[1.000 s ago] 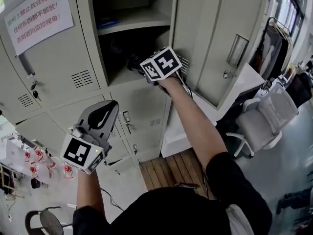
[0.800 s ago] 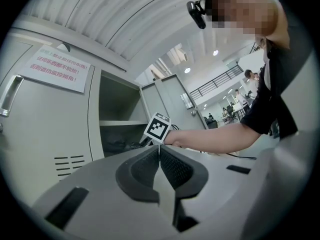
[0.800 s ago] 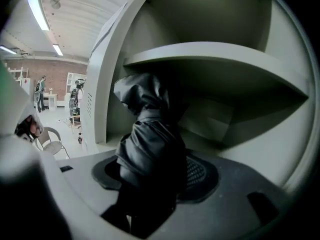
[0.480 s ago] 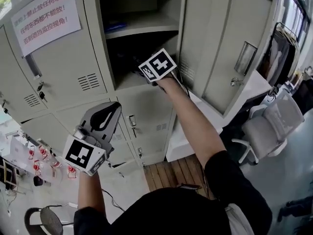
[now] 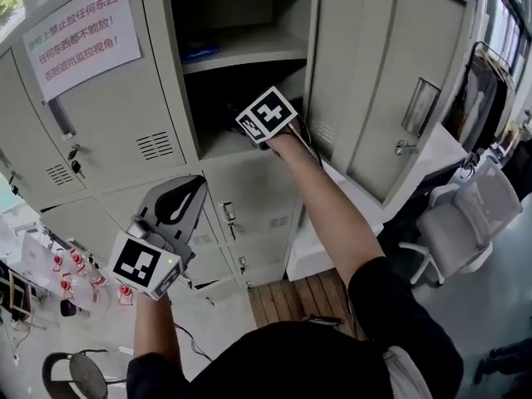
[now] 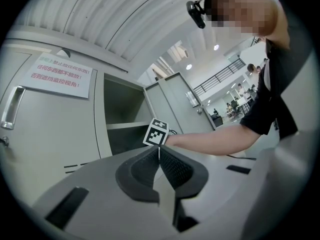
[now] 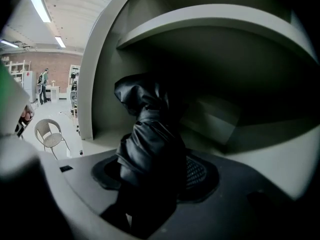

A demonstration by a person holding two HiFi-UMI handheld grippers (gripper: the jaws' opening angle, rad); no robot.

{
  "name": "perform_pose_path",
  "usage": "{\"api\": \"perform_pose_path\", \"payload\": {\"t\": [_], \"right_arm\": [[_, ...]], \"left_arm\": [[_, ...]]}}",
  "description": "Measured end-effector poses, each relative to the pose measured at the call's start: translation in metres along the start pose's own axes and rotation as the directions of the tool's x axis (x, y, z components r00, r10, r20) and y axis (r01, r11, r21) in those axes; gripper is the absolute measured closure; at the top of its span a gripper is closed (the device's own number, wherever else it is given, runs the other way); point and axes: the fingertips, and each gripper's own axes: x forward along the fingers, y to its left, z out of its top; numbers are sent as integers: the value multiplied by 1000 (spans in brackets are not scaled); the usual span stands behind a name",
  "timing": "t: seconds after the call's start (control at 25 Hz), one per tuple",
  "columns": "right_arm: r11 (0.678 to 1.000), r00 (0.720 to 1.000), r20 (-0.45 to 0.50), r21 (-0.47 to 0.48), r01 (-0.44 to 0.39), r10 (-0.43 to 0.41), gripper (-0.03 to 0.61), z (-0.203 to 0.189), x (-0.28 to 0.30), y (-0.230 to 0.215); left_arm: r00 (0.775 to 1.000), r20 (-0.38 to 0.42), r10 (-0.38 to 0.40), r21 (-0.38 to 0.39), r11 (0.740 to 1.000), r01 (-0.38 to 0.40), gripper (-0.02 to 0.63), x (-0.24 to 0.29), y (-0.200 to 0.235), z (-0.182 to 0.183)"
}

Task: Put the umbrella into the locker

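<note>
Down low, the left gripper [image 6: 159, 155] is empty, its jaws shut together. Farther out, the right gripper [image 7: 155, 171] reaches into the open locker [image 5: 170, 65]. Its jaws squeeze the folded black umbrella [image 7: 145, 129], already inside, under the shelf [image 7: 225, 26]. Next, I think: lay it down, let go. Since a second ago, hardly anything moved.

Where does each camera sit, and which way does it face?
Head view: on the head, looking down at the locker; left gripper, right gripper and right arm show.
Left gripper view: on the shut left gripper, facing the locker; the right arm shows.
Right gripper view: on the right gripper, looking into the locker at the held umbrella.
All share the locker.
</note>
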Motion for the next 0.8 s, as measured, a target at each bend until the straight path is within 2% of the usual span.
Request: {"api": "perform_pose_path", "payload": {"t": [0.44, 0.6, 0.64, 0.8], "right_arm": [[999, 1000, -24, -38, 18, -19, 285, 0, 7, -2], [1000, 999, 49, 6, 5, -5, 283, 9, -1, -1], [1000, 998, 66, 19, 2, -3, 298, 10, -3, -1], [1000, 994, 107, 25, 15, -18, 310, 13, -9, -4]], "left_arm": [[1000, -8, 10, -1, 1000, -10, 592, 2, -3, 0], [1000, -16, 17, -7, 1000, -17, 592, 0, -2, -2], [1000, -17, 18, -8, 1000, -18, 592, 0, -1, -2], [1000, -20, 11, -16, 1000, -12, 592, 2, -3, -5]]}}
